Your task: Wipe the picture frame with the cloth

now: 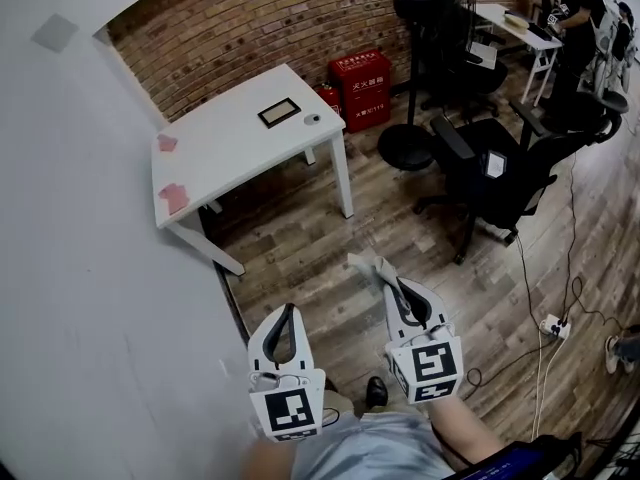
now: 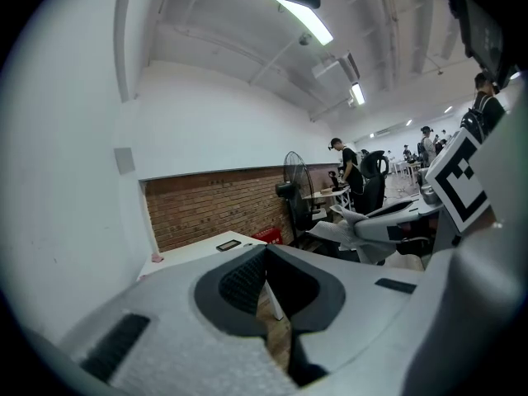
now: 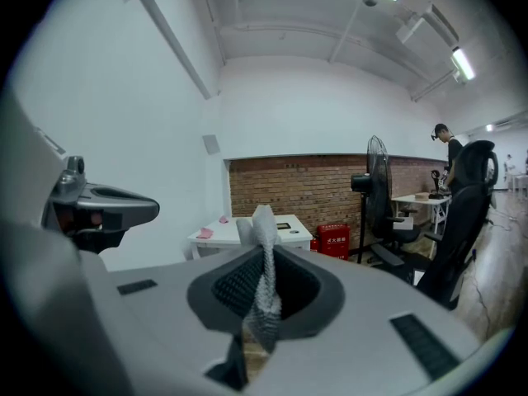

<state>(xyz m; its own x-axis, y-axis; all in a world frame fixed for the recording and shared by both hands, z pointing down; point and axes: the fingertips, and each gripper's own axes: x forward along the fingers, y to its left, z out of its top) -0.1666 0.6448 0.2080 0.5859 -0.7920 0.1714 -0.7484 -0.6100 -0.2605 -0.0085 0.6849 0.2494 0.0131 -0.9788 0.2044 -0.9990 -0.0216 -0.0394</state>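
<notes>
A dark picture frame [image 1: 278, 113] lies flat on a white table [image 1: 230, 148] far ahead, by the brick wall; it shows small in the left gripper view [image 2: 228, 244] and the right gripper view [image 3: 283, 226]. My right gripper [image 1: 395, 283] is shut on a grey cloth [image 1: 372, 265], which sticks up between its jaws [image 3: 264, 258]. My left gripper [image 1: 288, 313] is shut with nothing in it, held beside the right one over the wooden floor, well short of the table.
Two pink cloths [image 1: 174, 196] and a small round object [image 1: 313, 120] lie on the table. Red boxes [image 1: 361, 88] stand by the wall. A standing fan [image 1: 420, 58] and black office chairs [image 1: 500, 178] are to the right. Cables and a power strip [image 1: 553, 326] lie on the floor.
</notes>
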